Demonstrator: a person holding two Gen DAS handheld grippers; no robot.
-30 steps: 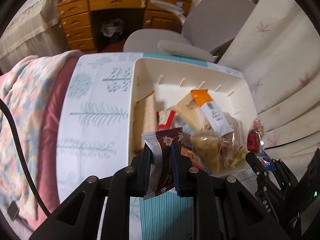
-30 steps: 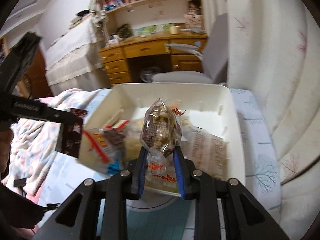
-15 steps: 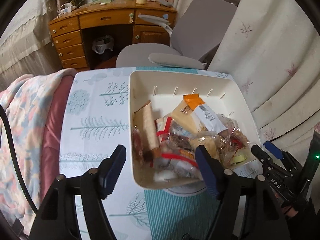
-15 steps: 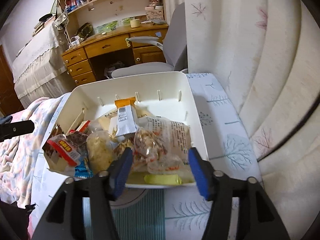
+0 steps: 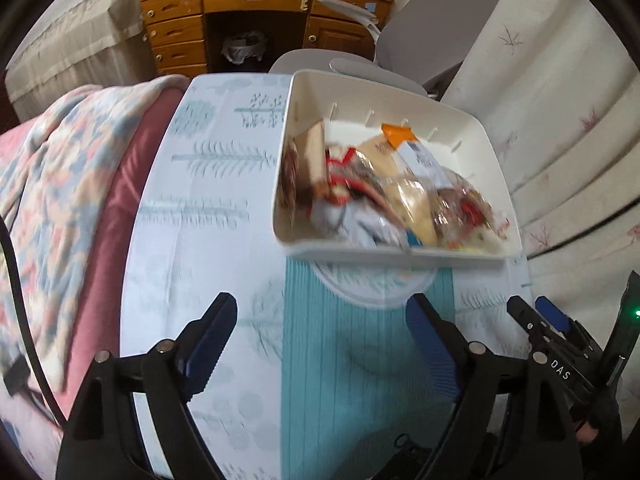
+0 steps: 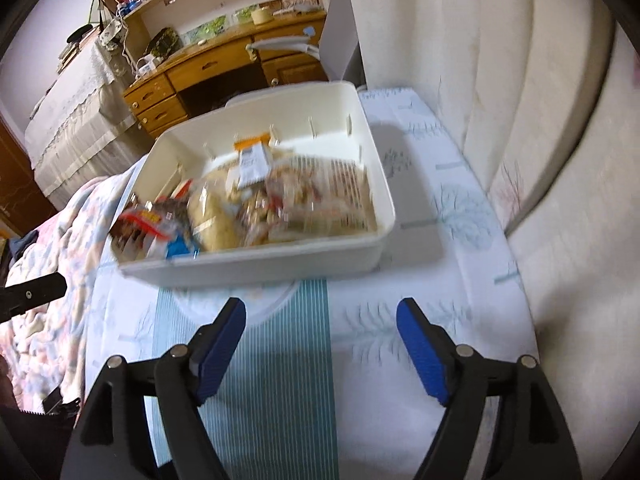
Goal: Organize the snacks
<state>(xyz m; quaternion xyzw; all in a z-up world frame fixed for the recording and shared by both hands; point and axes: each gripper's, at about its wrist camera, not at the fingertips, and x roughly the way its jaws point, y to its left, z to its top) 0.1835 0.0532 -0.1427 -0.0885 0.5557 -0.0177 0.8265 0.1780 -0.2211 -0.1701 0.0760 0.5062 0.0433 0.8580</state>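
We see a white bin (image 5: 486,140) heaped with snacks (image 5: 384,196): clear bags of brownish and yellow pieces, red-trimmed wrappers, a blue packet at the near wall, and an orange-topped packet (image 6: 251,156) with a white label standing toward the back. The pile is blurred, so we cannot read any wrapper. The bin sits toward the far end of the table, with a round white lid or plate (image 6: 276,300) partly showing under its near wall.

Our left tongs (image 5: 320,340) are spread wide and hold nothing, hanging over the tablecloth (image 5: 208,240) short of the bin. Our right tongs (image 6: 322,338) are equally wide apart and empty.

The cloth is pale with tree prints and 1 teal striped band. A patterned blanket (image 5: 52,168) lies to the left, a cream curtain (image 6: 520,100) to the right. Beyond stand a wooden desk (image 5: 240,12) and a grey chair (image 5: 424,40).
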